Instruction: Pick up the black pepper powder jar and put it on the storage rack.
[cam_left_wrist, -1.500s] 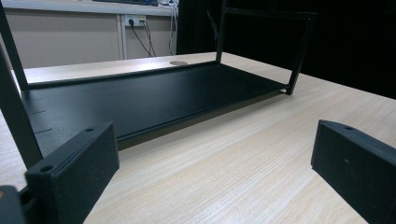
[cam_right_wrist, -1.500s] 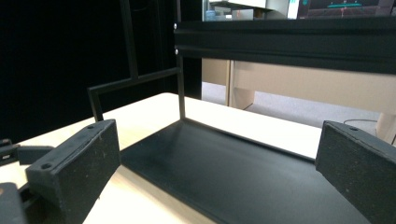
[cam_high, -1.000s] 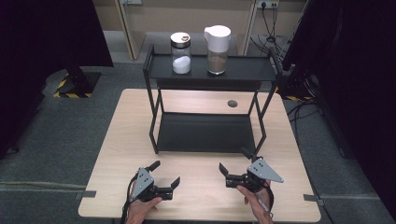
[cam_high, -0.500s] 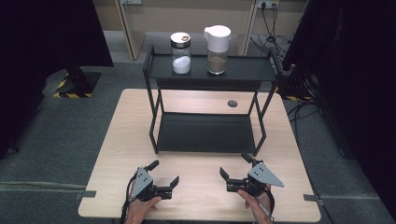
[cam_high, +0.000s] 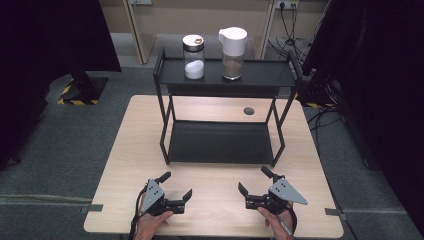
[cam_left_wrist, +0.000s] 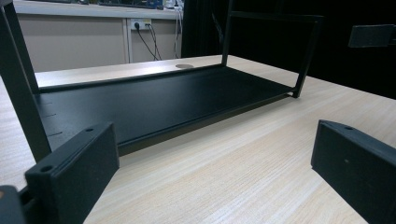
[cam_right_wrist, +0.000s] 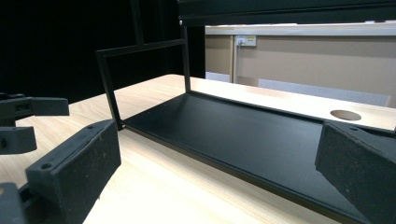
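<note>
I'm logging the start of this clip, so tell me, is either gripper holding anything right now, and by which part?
Nothing is held. The left gripper and right gripper both rest open near the table's front edge.

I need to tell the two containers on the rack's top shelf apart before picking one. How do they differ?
The glass jar is shorter, with a flat metal-looking lid; the pitcher is taller, with a white spouted lid. The glass jar holds something white, filling about half of it; the pitcher holds something brownish low down. The glass jar stands left of the pitcher. Both are clear, upright and apart on the black rack.
</note>
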